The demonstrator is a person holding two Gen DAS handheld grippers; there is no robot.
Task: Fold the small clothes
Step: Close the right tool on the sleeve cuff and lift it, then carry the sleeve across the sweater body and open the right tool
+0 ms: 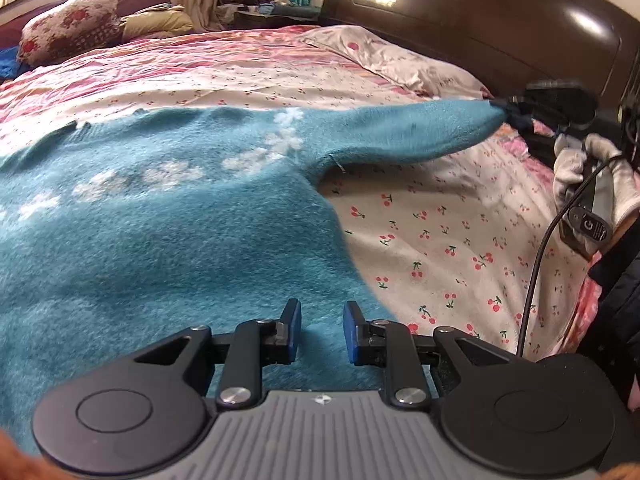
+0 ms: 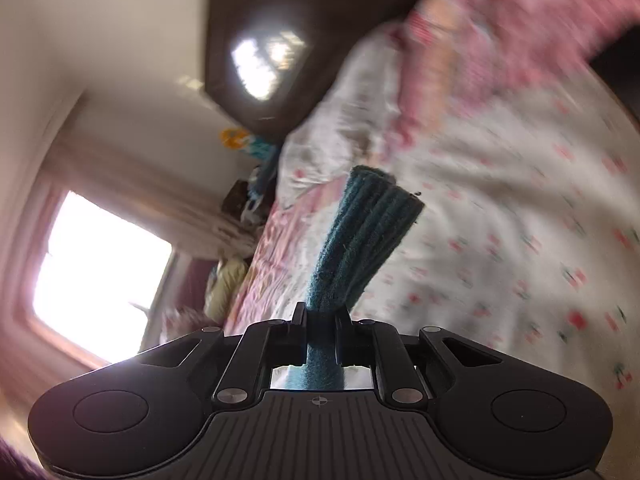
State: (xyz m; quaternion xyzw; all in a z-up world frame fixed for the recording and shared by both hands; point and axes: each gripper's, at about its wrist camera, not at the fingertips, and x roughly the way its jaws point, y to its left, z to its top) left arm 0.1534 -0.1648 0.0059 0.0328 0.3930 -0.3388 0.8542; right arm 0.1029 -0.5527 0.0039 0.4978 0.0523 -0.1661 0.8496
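Left wrist view: the left gripper [image 1: 322,330] sits low centre, jaws a little apart over the sweater [image 1: 160,232], nothing pinched that I can see. The sweater lies spread on the bed [image 1: 460,240], filling the left half; its sleeve [image 1: 400,132] stretches to the right edge, where the right gripper [image 1: 516,112] holds the cuff in a gloved hand [image 1: 592,184]. Right wrist view shows what that one cannot — jaws clamped tight on the ribbed cuff [image 2: 368,236]. The knit looks soft, light and limp — likely best taken at cuffs, hem or shoulders, where it bunches least.
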